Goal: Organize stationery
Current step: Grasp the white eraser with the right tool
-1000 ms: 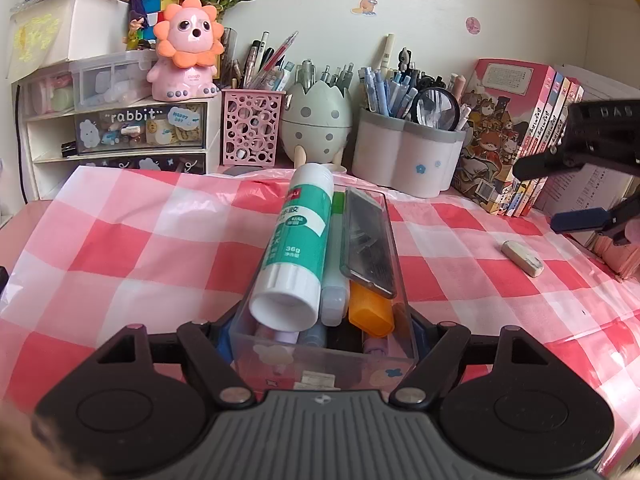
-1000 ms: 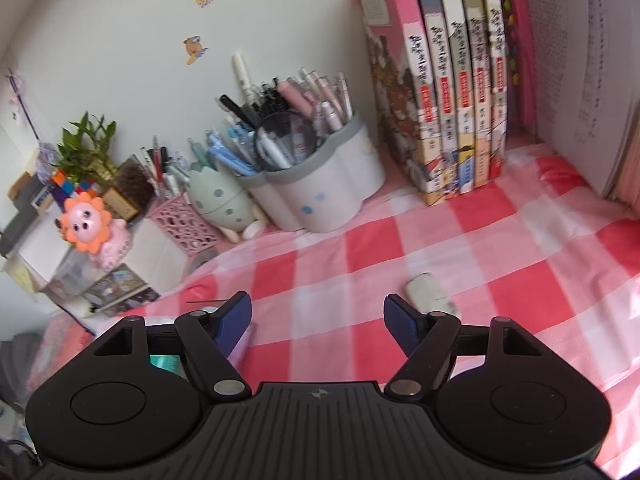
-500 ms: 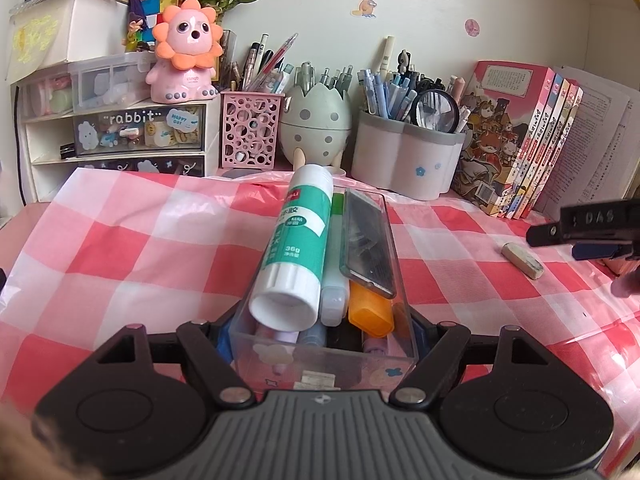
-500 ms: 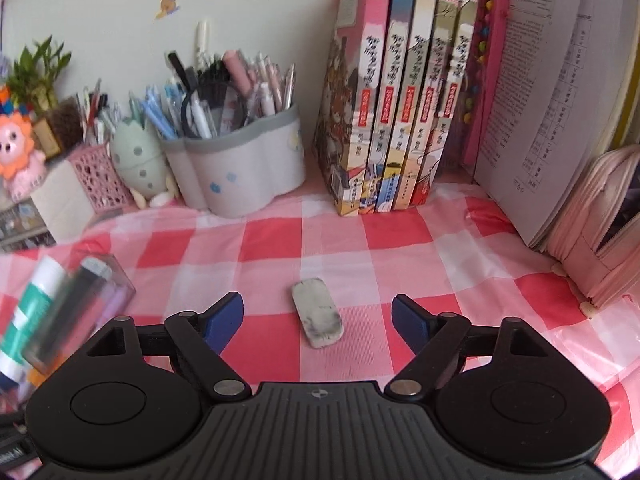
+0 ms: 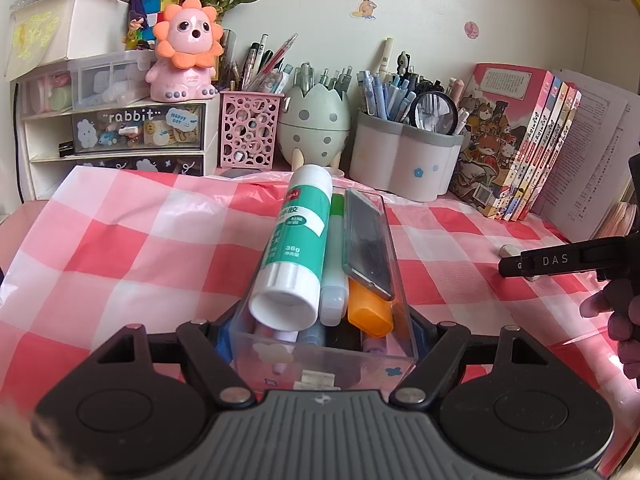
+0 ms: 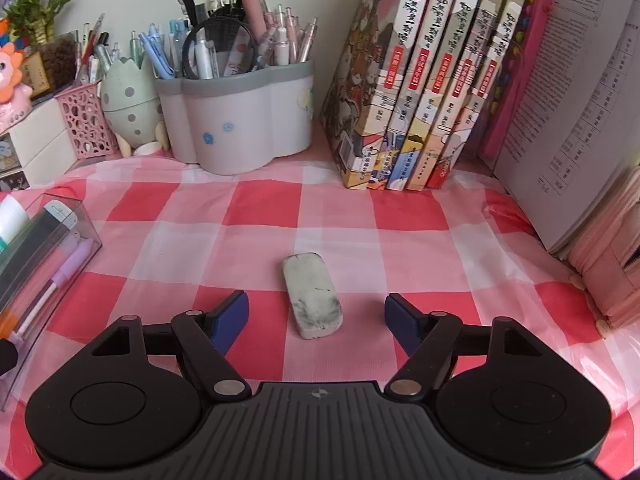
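My left gripper [image 5: 322, 330] is shut on a clear plastic stationery box [image 5: 320, 364] resting on the checked cloth. The box holds a green-and-white glue stick [image 5: 298, 244], a dark flat case [image 5: 368, 248], an orange marker [image 5: 368, 312] and pens. The box also shows at the left edge of the right wrist view [image 6: 40, 256]. A dirty white eraser [image 6: 313, 295] lies flat on the cloth. My right gripper [image 6: 316, 316] is open, low over the cloth, with the eraser's near end between its blue fingertips [image 6: 230, 316]. The right gripper's arm shows in the left wrist view [image 5: 560, 260], hiding most of the eraser.
A grey-rimmed pen holder [image 6: 240, 120], an egg-shaped holder [image 6: 128, 108] and a pink mesh holder [image 6: 82, 120] stand along the back. Upright books [image 6: 420, 92] and open pages [image 6: 576, 120] stand back right. A pink pencil case [image 6: 616, 264] lies right. Drawers [image 5: 132, 132] stand back left.
My right gripper has dropped and moved forward, so the eraser now sits between its open fingertips. My left gripper and the box have not moved.
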Motion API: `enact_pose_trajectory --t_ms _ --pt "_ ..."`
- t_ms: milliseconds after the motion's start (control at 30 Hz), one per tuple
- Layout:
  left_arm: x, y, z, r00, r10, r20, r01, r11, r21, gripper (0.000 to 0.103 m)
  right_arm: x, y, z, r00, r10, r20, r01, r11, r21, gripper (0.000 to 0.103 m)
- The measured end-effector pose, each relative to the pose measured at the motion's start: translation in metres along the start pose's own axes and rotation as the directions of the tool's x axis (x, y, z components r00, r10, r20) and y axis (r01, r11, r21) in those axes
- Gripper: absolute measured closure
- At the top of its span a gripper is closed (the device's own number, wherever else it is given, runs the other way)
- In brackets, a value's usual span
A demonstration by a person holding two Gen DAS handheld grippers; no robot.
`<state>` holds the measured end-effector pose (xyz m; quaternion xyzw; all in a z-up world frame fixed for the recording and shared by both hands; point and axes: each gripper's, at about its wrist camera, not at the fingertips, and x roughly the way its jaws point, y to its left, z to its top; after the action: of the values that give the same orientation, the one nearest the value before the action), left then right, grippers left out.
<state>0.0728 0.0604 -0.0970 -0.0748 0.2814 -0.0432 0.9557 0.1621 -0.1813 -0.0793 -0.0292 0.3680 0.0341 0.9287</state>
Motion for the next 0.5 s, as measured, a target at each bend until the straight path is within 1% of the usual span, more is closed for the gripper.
enact_pose_trajectory --t_ms 100,167,267,333,367,500 --pt "-0.0004 -0.0013 0.0001 1.0 0.007 0.003 -0.007 1.0 0.001 0.051 0.0001 -0.0005 -0.0009 1.0 0.011 0.01 -0.011 1.0 -0.003 0.03" --pt "-0.0007 -0.0023 -0.0002 1.0 0.012 0.005 -0.013 1.0 0.005 0.051 -0.0006 -0.0014 -0.0016 1.0 0.008 0.016 -0.008 1.0 0.0 0.034" --pt "-0.0011 -0.0036 -0.0006 1.0 0.017 0.007 -0.017 1.0 0.008 0.051 -0.0029 -0.003 -0.0031 1.0 0.011 0.022 -0.011 1.0 -0.005 0.04" --pt "-0.0012 -0.004 -0.0008 1.0 0.018 0.008 -0.018 1.0 0.007 0.051 -0.0049 -0.0037 -0.0033 1.0 0.015 0.022 -0.014 1.0 -0.009 0.047" --pt "-0.0011 -0.004 -0.0007 1.0 0.019 0.008 -0.019 1.0 0.007 0.051 -0.0054 -0.004 -0.0032 1.0 0.017 0.021 -0.017 1.0 -0.011 0.049" --pt "-0.0012 -0.004 -0.0008 1.0 0.018 0.008 -0.018 1.0 0.007 0.051 -0.006 -0.0041 -0.0017 1.0 0.022 0.016 -0.022 1.0 -0.016 0.059"
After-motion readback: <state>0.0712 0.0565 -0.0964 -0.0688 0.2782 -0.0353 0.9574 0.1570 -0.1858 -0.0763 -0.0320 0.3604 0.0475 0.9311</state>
